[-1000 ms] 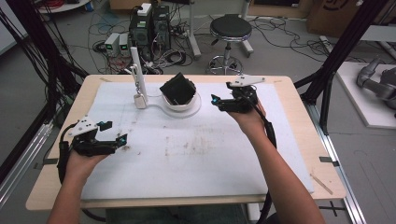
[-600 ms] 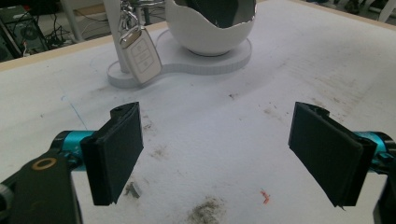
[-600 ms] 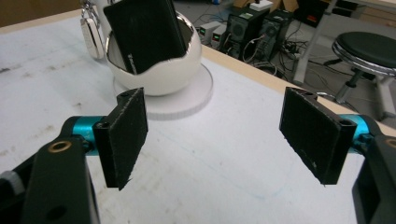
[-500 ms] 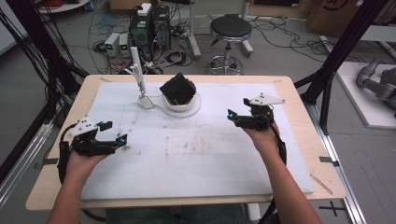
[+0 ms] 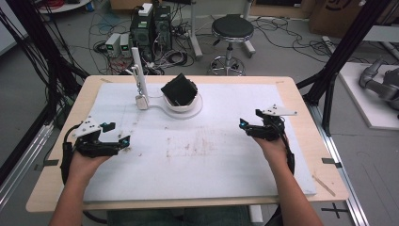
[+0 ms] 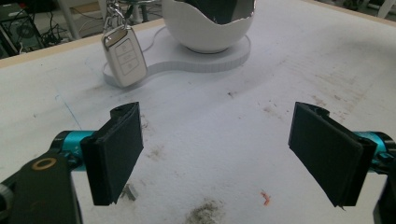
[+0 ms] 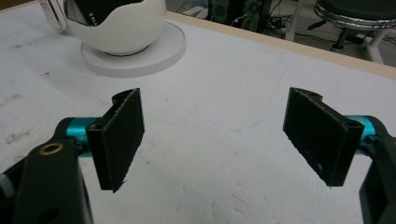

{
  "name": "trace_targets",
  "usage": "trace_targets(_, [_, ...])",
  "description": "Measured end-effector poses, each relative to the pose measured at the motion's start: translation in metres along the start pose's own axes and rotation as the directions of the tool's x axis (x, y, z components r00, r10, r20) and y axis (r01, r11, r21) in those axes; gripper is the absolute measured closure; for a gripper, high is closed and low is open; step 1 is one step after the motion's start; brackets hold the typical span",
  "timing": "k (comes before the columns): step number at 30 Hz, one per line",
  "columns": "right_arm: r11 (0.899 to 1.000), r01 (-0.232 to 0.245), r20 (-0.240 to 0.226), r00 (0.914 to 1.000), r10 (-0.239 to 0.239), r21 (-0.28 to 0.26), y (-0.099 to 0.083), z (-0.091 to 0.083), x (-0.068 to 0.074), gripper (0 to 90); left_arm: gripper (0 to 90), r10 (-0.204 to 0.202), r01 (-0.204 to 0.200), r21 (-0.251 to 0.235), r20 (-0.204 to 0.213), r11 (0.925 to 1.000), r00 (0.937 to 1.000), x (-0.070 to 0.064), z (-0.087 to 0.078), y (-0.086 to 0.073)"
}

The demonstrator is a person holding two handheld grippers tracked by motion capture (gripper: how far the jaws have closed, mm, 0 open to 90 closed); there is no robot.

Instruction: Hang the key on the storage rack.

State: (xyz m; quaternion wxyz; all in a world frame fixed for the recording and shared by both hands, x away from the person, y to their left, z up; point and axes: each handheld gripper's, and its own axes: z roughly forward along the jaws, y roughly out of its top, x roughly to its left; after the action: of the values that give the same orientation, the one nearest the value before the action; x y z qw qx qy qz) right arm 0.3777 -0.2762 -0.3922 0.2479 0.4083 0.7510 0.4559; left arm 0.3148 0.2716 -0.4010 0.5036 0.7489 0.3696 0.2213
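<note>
White plastic forms the stand (image 5: 175,109): a flat figure-eight base with a round egg-shaped cup at one end and an upright post (image 5: 137,70) at the other. It sits at the far centre of the table, on the white mat (image 5: 207,160). A black box-like object (image 5: 179,89) rests tilted in the cup, its upper corner projecting above the broken-shell rim. A car key fob (image 6: 123,56), silver-edged with a white face and three buttons, hangs from the post by a ring and touches the small end of the base.

Both grippers are well apart from the stand and from each other. The left gripper (image 5: 123,141) is held low over the near left part of the mat, pointing toward the centre. In the left gripper view its jaws stand wide apart with nothing between them; the fob and cup lie ahead of them. The right gripper (image 5: 243,125) is held over the right part of the mat, pointing left. In the right gripper view its jaws are likewise spread wide and empty, with the cup (image 7: 116,25) ahead to the upper left.

The mat carries brownish smudges near its centre and covers most of the wooden table (image 5: 301,94). Behind the table stand a black stool (image 5: 231,33) and computer units (image 5: 150,23) among cables on the floor.
</note>
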Motion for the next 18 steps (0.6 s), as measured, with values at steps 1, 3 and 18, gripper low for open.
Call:
trace_targets(1, [1.0,0.0,0.0,1.0,0.0,0.0,0.0,0.0,0.0,20.9,17.8,0.0,0.0,0.0,-0.001,1.0,1.0,-0.0003,0.0,0.0])
trace_targets(3, [1.0,-0.003,0.004,1.0,0.003,0.005,-0.0018,0.0,-0.0009,20.9,17.8,-0.001,0.001,-0.001,-0.001,1.0,1.0,-0.0005,-0.0002,0.0])
trace_targets(18, [1.0,-0.004,0.012,0.9999,0.003,0.018,-0.0037,0.0014,-0.0023,20.9,17.8,-0.001,0.001,0.0,0.001,1.0,1.0,-0.0005,0.0,-0.0005])
